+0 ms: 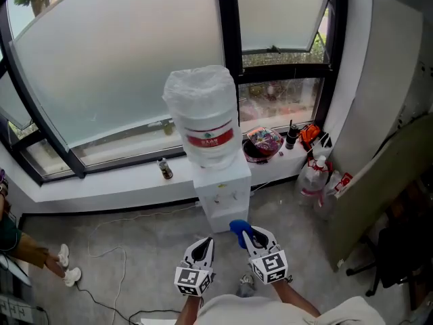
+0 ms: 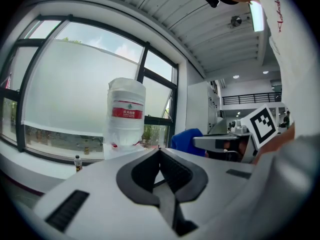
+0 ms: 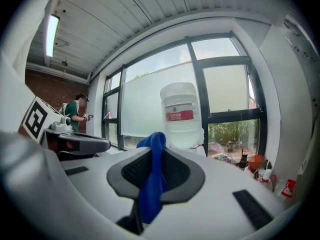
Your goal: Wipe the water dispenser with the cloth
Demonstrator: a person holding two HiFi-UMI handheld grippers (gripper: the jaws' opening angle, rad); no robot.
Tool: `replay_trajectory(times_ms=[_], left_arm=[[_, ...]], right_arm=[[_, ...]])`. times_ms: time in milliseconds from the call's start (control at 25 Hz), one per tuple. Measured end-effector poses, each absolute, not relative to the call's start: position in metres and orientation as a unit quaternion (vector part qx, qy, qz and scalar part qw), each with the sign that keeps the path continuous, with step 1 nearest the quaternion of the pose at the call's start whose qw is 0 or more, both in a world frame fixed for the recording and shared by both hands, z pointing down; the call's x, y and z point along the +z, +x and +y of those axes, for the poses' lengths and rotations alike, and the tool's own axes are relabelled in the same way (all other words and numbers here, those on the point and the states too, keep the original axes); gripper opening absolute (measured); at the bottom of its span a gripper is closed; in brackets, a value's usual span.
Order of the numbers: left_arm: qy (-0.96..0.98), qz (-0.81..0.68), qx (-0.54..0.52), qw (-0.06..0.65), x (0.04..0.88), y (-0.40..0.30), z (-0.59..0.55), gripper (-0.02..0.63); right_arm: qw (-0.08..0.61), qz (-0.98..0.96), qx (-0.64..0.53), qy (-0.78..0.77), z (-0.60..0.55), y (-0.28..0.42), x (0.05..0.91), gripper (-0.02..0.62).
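Nearest, the left claw (image 1: 201,245) is closed on nothing. The right claw (image 1: 253,238) pinches the blue cloth (image 1: 238,227) just short of the dispenser (image 1: 223,195), so wiping looks unstarted. The right gripper view shows the cloth running down between the jaws. The head view shows only a tuft.

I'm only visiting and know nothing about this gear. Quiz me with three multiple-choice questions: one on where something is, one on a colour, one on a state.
1. Where does the dispenser stand?
A) by the window
B) mid-room
C) on a table
2. What colour is the cloth?
A) white
B) blue
C) red
3. How is the left gripper?
A) holding the cloth
B) wide open
C) shut, empty

Answers:
1 A, it stands right at the window.
2 B, blue shows between the right gripper's jaws.
3 C, its jaws meet with nothing between.
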State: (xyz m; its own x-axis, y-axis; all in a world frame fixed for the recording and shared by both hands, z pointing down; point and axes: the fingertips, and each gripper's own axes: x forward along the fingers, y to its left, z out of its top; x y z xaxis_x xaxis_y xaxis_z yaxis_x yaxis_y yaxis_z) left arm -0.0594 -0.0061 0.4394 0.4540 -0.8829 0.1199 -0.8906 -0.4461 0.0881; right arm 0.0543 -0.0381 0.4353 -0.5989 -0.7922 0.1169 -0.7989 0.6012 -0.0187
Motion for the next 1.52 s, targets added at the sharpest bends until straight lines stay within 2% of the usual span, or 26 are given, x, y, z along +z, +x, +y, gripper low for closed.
replay_trajectory(times_ms=[240,800,1520], left_arm=[[0.847,-0.524,0.032,0.084,0.458,-0.09,0.077,0.011],[0.851,-0.516,0.021,0.098,0.47,-0.082,0.206,0.011],[0.854,-0.512,0.02,0.091,0.473,-0.071,0.229,0.011]], right_arm=[[0.047,-0.893,0.026,0.447,0.04,0.031,0.438,0.057],[0.052,-0.886,0.024,0.46,0.188,0.031,0.45,0.057],[0.05,-0.884,0.03,0.464,0.218,0.038,0.458,0.055]])
